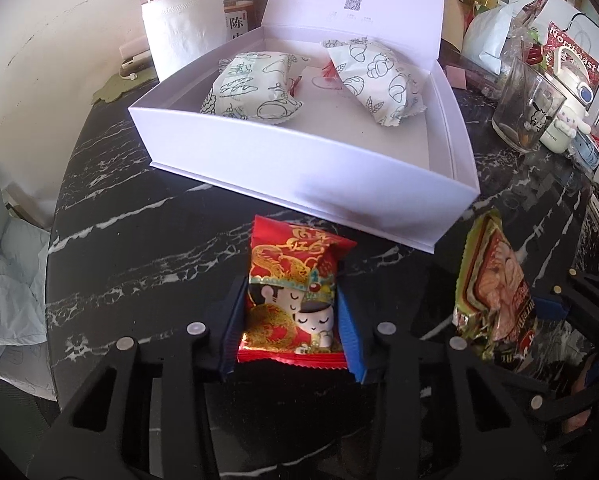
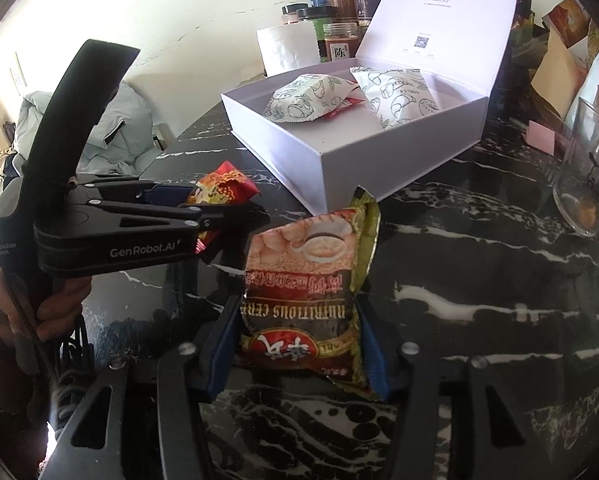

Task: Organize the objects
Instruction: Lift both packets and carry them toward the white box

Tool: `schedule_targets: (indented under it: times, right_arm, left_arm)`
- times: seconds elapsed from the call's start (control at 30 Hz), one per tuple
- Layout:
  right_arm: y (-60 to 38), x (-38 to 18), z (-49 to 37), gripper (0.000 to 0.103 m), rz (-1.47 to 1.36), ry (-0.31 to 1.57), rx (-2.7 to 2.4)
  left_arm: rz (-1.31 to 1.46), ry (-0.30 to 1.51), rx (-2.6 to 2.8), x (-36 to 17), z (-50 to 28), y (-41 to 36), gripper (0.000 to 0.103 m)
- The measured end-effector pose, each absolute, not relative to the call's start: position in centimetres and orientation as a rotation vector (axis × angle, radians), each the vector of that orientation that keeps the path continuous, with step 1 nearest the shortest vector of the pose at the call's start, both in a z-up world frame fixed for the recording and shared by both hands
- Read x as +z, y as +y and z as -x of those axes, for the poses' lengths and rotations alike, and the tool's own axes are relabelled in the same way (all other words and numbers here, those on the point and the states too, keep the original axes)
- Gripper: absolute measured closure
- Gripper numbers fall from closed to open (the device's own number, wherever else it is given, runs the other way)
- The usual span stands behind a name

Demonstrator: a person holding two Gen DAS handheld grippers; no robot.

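Note:
A red snack packet (image 1: 293, 300) with a cartoon figure lies on the black marble table, and my left gripper (image 1: 292, 320) is shut on its two sides. The same red packet (image 2: 223, 190) shows in the right wrist view, held in the left gripper (image 2: 203, 208). My right gripper (image 2: 297, 340) is shut on a brown and gold cereal sachet (image 2: 307, 292), also seen as the sachet (image 1: 493, 288) at the right of the left wrist view. Behind them stands an open white box (image 1: 299, 160) with two white printed packets (image 1: 251, 86) inside; the box (image 2: 339, 152) is close ahead.
A paper roll (image 1: 181, 30) and spice jars (image 2: 339, 4) stand behind the box. A glass mug (image 1: 525, 108) and a white figurine (image 1: 559, 128) sit at the right, with cluttered packages behind. The table edge curves at the left, with pale bedding (image 1: 7, 272) beyond. A hand (image 2: 55, 308) holds the left gripper.

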State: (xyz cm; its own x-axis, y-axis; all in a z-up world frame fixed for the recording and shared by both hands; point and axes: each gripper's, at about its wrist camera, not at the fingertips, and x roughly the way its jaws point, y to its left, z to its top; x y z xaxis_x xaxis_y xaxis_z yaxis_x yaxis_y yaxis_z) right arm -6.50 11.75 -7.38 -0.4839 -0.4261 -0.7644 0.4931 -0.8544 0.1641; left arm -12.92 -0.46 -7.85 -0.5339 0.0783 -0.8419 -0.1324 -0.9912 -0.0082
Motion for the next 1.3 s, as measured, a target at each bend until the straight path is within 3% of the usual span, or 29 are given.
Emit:
schedule_targets:
  times: [0.47,0.53,0.6,0.63,1.0,1.1,1.23,1.3]
  right_arm:
    - [12.8,-7.6,3.3,0.043,-1.136,0.110,-2.328]
    - [12.7,-7.7,3.1,0.038,-1.117,0.121,-2.337]
    - [12.4,-7.8,2.9,0.033,-1.097,0.147,-2.348]
    - [12.2,-7.9,2.7,0.033,-1.089,0.166,-2.353]
    - [12.0,-8.0,2.7,0.027,-1.071,0.177,-2.380]
    - [12.0,-8.0,2.8,0.029,-1.073,0.178,-2.389]
    - [12.1,-8.0,2.7,0.041,-1.070,0.193,-2.418]
    - [12.1,-8.0,2.7,0.041,-1.069,0.190,-2.416]
  left_arm:
    - [1.455,0.094,2.619,-7.6,5.1,0.2,0.062]
    - [1.440,0.090,2.634,-7.6,4.6,0.1,0.059]
    - [1.439,0.085,2.655,-7.7,4.4,0.0,0.041]
    - [1.443,0.071,2.664,-7.7,4.5,-0.2,0.038]
    - [1.408,0.061,2.672,-8.0,4.7,-0.4,0.028]
    - [1.407,0.059,2.678,-8.0,4.9,-0.3,0.027]
    - [1.412,0.079,2.667,-8.0,5.1,-0.3,0.028]
    - [1.405,0.083,2.665,-7.9,5.0,-0.2,0.043]
